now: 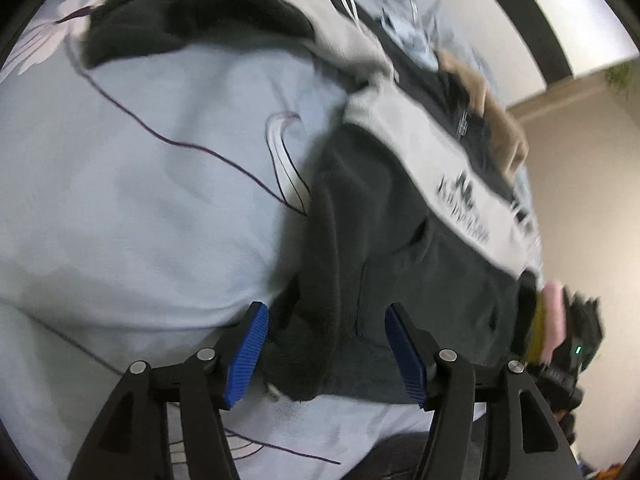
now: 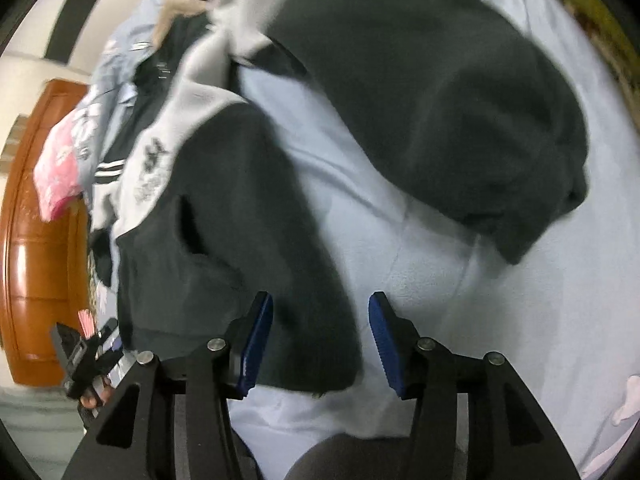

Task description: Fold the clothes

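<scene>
A dark grey and light grey fleece jacket (image 1: 384,248) with a printed chest band lies spread on a pale blue bedsheet (image 1: 140,208). My left gripper (image 1: 326,350) is open, its blue pads either side of the jacket's lower hem corner. In the right wrist view the same jacket (image 2: 224,216) lies with one dark sleeve (image 2: 460,92) stretched to the right. My right gripper (image 2: 320,344) is open over the other hem corner. The left gripper (image 2: 80,360) shows at the lower left of that view.
A pile of other clothes lies beyond the jacket: tan (image 1: 500,116), pale blue (image 2: 116,64) and pink (image 2: 56,168) garments. A wooden headboard (image 2: 36,240) stands at the left of the right wrist view. White walls with a dark band (image 1: 532,12) lie behind.
</scene>
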Tool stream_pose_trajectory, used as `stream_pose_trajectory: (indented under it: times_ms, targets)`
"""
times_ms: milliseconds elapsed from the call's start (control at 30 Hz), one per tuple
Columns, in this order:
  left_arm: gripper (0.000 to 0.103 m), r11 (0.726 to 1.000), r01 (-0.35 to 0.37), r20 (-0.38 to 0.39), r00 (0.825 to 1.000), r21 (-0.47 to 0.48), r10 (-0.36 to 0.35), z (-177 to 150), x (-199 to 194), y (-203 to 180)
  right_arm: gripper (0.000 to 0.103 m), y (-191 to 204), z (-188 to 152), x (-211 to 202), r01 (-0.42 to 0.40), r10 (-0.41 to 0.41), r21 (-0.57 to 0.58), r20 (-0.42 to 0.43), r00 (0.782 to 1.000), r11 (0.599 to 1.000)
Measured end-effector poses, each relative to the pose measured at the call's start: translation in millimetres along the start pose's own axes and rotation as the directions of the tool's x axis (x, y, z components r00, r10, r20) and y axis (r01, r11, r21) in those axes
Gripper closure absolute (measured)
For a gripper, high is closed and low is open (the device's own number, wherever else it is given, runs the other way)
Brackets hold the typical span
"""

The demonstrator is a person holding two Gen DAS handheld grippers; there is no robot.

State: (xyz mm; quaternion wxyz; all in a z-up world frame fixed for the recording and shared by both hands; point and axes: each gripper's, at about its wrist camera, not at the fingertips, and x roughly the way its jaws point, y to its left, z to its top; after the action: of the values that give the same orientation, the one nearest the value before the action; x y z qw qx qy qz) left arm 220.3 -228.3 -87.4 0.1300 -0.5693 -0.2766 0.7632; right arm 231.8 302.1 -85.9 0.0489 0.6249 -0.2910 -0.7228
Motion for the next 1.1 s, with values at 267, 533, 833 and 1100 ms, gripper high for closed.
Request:
stream_pose_trajectory:
  times_ms: [267,533,833,1100]
  targets:
    - [0.075,0.995,-0.084,-0.029,0.996,0.061,0.086,-4.0,4.4,-10.1,0.073,17.0,-3.3,9.6,-0.020,0.018,-0.045,-0.046,0.999,0.999]
    - [0.095,0.998,-0.038,0.059,0.998,0.056,0.035,7.8,-46.0,-37.2,0.094,47.1,-5.0,-46.9,-0.071,0.078,-0.113,0.056,0.995,0.991]
    - [0.095,0.987,-0.069,0.094,0.994,0.145,0.055,-4.8,-91.4,-47.8,0.094,32.5,-37.7,-78.9,-0.045,0.057,-0.164,0.067,0.996,0.985]
    - [0.091,0.990,-0.140,-0.010,0.990,0.028,0.140,-22.3,-26.7,-10.5,0.093,11.7,-41.7,-40.2,-0.011,0.012,-0.115,0.003,1.000,0.993]
